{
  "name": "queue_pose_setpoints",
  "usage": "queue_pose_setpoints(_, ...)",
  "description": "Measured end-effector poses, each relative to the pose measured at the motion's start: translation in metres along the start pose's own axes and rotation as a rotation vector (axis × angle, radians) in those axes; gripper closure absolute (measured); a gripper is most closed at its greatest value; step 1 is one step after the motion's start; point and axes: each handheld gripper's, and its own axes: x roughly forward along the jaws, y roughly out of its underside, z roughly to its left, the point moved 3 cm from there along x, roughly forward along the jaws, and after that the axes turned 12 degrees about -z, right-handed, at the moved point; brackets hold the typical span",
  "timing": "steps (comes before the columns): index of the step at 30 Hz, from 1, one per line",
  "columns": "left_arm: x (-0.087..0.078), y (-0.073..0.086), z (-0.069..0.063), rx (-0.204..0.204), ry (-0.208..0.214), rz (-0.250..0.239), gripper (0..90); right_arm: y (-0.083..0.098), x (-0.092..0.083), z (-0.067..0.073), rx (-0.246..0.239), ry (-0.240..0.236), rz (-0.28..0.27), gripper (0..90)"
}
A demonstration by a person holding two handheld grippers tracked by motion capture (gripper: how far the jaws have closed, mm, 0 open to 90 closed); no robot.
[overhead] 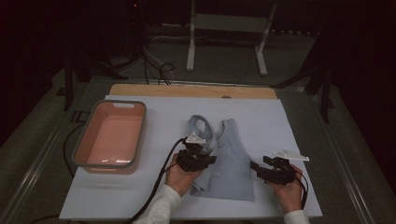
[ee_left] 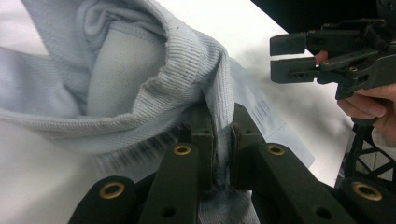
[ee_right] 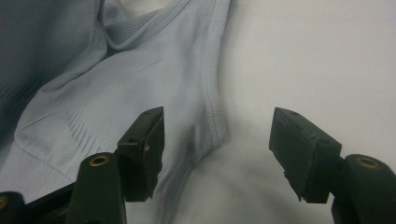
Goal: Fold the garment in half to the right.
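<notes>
A light blue tank top (overhead: 236,161) lies on the white table sheet (overhead: 289,130), straps pointing away from me. My left gripper (overhead: 211,159) is shut on a fold of its left side, and the ribbed edge (ee_left: 187,79) hangs over the closed jaws of that gripper (ee_left: 219,128). My right gripper (overhead: 253,164) stands open just off the garment's right edge, level with the sheet. In the right gripper view the open gripper (ee_right: 217,140) frames the top's seamed edge (ee_right: 212,116) without touching it. The left gripper view has the right gripper (ee_left: 280,57) farther off.
A pink basin with a grey rim (overhead: 83,140) stands on the left of the sheet. A wooden board (overhead: 187,90) borders the far edge. A white stand (overhead: 224,23) and cables sit beyond on the dark floor.
</notes>
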Motion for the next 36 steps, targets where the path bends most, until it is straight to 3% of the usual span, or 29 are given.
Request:
queue_pose_setpoints(13, 0.045, 0.011, -0.021, 0.049, 0.04, 0.061, 83.7, 0.0, 0.0, 0.0, -0.003, 0.005, -0.002, 36.1)
queue_pose_setpoints(18, 0.056, 0.017, -0.025, 0.037, 0.069, 0.082, 79.6, 0.0, 0.0, 0.001, -0.007, 0.001, -0.002, 36.1)
queue_pose_setpoints(20, 0.056, 0.018, -0.027, 0.041, 0.091, 0.079, 71.8, 0.0, 0.0, 0.001, -0.009, -0.002, -0.003, 36.1)
queue_pose_setpoints(24, 0.048, 0.015, -0.029, 0.065, 0.094, 0.058, 57.8, 0.0, 0.0, 0.003, -0.007, -0.009, -0.002, 36.2)
queue_pose_setpoints(29, 0.031, 0.012, -0.021, 0.09, 0.056, 0.029, 46.7, -0.002, 0.001, 0.009, -0.02, -0.027, -0.004, 36.2)
queue_pose_setpoints(36, 0.01, 0.01, 0.0, 0.052, -0.02, -0.03, 34.9, -0.005, 0.007, 0.019, -0.042, -0.051, -0.002, 36.1)
